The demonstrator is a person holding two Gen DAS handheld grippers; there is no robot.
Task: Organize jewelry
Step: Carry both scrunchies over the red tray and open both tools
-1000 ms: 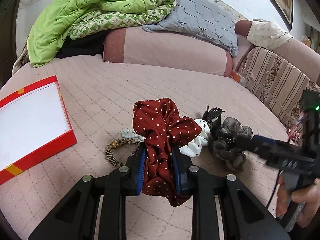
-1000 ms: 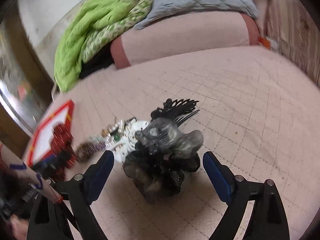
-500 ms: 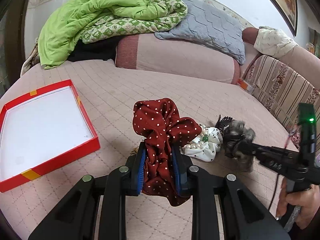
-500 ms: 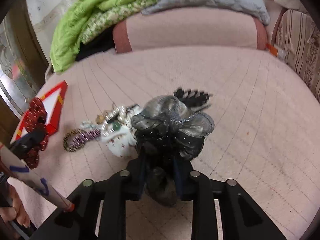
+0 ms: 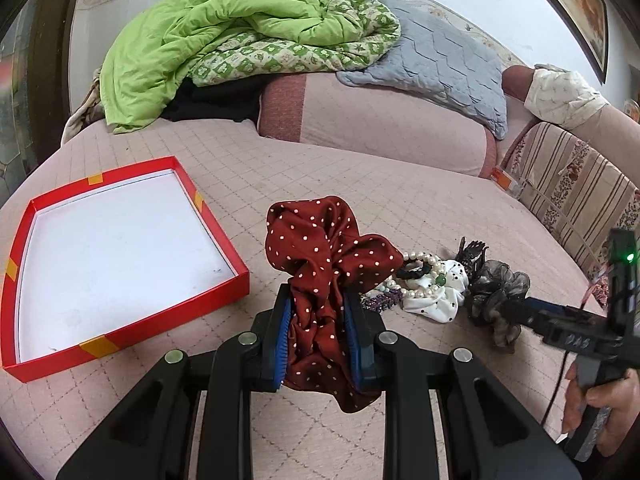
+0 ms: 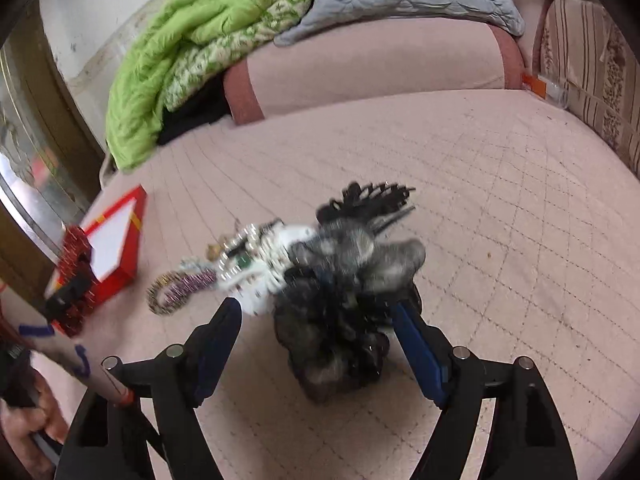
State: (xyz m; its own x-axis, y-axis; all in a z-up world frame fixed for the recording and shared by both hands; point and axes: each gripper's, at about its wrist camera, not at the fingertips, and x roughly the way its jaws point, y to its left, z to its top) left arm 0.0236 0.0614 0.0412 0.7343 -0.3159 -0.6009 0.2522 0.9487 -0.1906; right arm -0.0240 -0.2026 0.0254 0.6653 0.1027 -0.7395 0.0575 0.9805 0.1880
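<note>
My left gripper [image 5: 320, 332] is shut on a dark red polka-dot scrunchie [image 5: 320, 256] and holds it above the pink bed, right of the red box with a white floor [image 5: 120, 332]. My right gripper [image 6: 320, 328] is open, its jaws wide on either side of a grey-black mesh scrunchie [image 6: 340, 312] that lies on the bed. A white dotted scrunchie [image 5: 436, 296], pearl beads [image 5: 420, 258], a black hair claw [image 6: 372, 200] and a beaded bracelet [image 6: 176, 288] lie in a pile beside it.
A green quilt [image 5: 224, 40] and a grey pillow [image 5: 440, 56] lie on a pink bolster [image 5: 380, 120] at the far edge. A striped cushion [image 5: 576, 184] runs along the right. The red box also shows in the right wrist view [image 6: 116, 240].
My right gripper was shut on the grey-black scrunchie half a second ago and has opened around it. My left gripper has drawn back with the red scrunchie, showing more of the box.
</note>
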